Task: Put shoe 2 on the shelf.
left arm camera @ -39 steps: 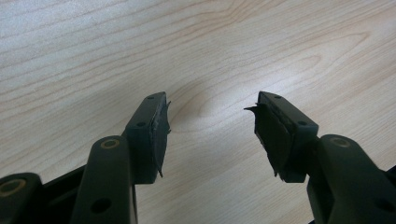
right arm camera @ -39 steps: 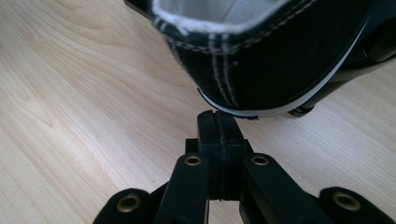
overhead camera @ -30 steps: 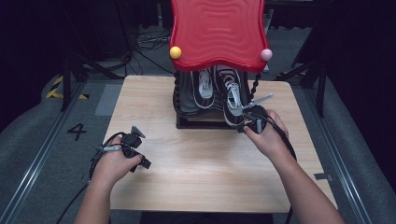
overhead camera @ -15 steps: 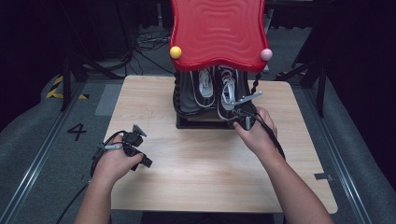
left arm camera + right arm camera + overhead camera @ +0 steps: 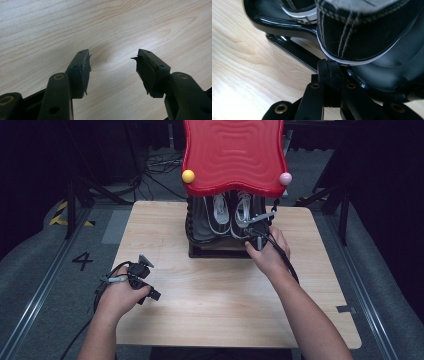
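Observation:
A pair of black sneakers with white laces, left shoe (image 5: 216,216) and right shoe (image 5: 243,215), stands heel-first on the lower shelf of a black rack (image 5: 220,251) under a red wavy top (image 5: 232,150). My right gripper (image 5: 255,238) is at the right shoe's heel. In the right gripper view its jaws (image 5: 328,68) are shut together with nothing between them, tips against the white sole edge of that heel (image 5: 362,32). My left gripper (image 5: 144,281) rests over the table's left part, open, with bare wood between its fingers (image 5: 112,62).
The wooden table (image 5: 215,300) carries the rack at its far middle. A yellow ball (image 5: 188,176) and a pink ball (image 5: 285,178) sit at the red top's front corners. Cables lie on the floor behind, and a metal rail runs along each side of the table.
My right hand has slid left along the rack's front to the right shoe's heel, jaws still shut. The left hand and gripper have stayed where they were.

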### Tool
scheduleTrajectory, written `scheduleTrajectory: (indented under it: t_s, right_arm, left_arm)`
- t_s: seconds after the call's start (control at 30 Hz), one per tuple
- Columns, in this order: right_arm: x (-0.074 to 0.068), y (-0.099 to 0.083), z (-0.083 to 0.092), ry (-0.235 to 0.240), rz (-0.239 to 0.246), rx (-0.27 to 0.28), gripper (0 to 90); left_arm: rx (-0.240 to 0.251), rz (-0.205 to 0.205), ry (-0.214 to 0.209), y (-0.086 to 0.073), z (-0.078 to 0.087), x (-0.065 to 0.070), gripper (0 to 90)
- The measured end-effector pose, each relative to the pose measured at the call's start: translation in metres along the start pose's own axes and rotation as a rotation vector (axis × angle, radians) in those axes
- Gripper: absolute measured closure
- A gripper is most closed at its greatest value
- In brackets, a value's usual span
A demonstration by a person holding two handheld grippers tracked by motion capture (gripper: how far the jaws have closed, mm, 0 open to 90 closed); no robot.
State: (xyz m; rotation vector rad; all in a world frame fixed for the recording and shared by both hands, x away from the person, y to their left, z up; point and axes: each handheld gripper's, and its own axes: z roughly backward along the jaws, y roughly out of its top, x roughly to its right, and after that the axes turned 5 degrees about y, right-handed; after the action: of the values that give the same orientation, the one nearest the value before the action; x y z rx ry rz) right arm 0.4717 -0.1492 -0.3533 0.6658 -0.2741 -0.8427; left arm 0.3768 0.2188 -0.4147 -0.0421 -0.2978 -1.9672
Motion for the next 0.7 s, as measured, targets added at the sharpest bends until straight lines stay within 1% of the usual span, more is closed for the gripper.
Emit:
scheduleTrajectory:
  t_s: [0.03,0.07,0.1,0.17,0.23,0.27,0.3,0.33,0.4,0.43,0.47,0.53,0.6,0.63,0.7]
  right_arm:
    - [0.000,0.002,-0.001,0.008,-0.002,-0.001,90.0]
    - [-0.001,0.003,-0.002,0.016,0.007,-0.002,90.0]
    - [-0.001,0.004,-0.004,0.007,0.010,-0.006,90.0]
    - [0.000,0.005,-0.005,-0.007,0.013,0.002,90.0]
    - [0.005,0.009,-0.008,-0.035,-0.006,0.025,90.0]
    - [0.008,0.010,-0.010,-0.021,-0.020,0.016,90.0]
    - [0.011,0.011,-0.013,0.009,-0.032,0.003,90.0]
    - [0.011,0.010,-0.015,0.012,-0.022,-0.003,90.0]
    - [0.010,0.010,-0.016,0.007,-0.018,-0.001,90.0]
    - [0.007,0.012,-0.015,0.019,-0.006,0.016,90.0]
    - [0.007,0.012,-0.015,0.019,-0.006,0.016,90.0]
    - [0.004,0.014,-0.014,0.016,0.008,0.012,90.0]
    - [0.004,0.013,-0.013,0.020,0.002,0.003,90.0]
    - [0.005,0.012,-0.011,0.022,0.003,0.008,90.0]
    - [0.005,0.010,-0.009,0.026,0.005,0.017,90.0]
  left_arm:
    - [-0.002,0.005,-0.001,-0.001,0.000,-0.001,45.2]
    - [-0.001,0.006,-0.002,-0.002,0.000,-0.001,45.2]
    - [-0.004,0.006,-0.001,-0.002,0.000,-0.002,45.2]
    - [-0.005,0.013,-0.001,-0.004,0.000,-0.003,45.2]
    - [-0.002,0.014,-0.002,-0.006,0.001,-0.003,45.2]
    - [-0.001,0.015,-0.003,-0.007,0.001,-0.003,45.1]
    - [-0.002,0.019,-0.006,-0.007,0.002,-0.004,45.1]
    - [0.000,0.021,-0.004,-0.008,0.002,-0.005,45.1]
    - [0.000,0.024,-0.002,-0.009,0.001,-0.006,45.1]
    - [-0.005,0.034,0.002,-0.010,0.000,-0.008,45.1]
    - [-0.005,0.034,0.002,-0.010,0.000,-0.008,45.1]
    - [-0.008,0.032,0.002,-0.010,-0.001,-0.007,45.1]
    - [-0.005,0.023,-0.003,-0.009,0.000,-0.006,45.0]
    - [0.004,0.020,-0.001,-0.009,0.001,-0.004,44.9]
    - [0.005,0.017,0.002,-0.008,0.002,-0.004,44.9]
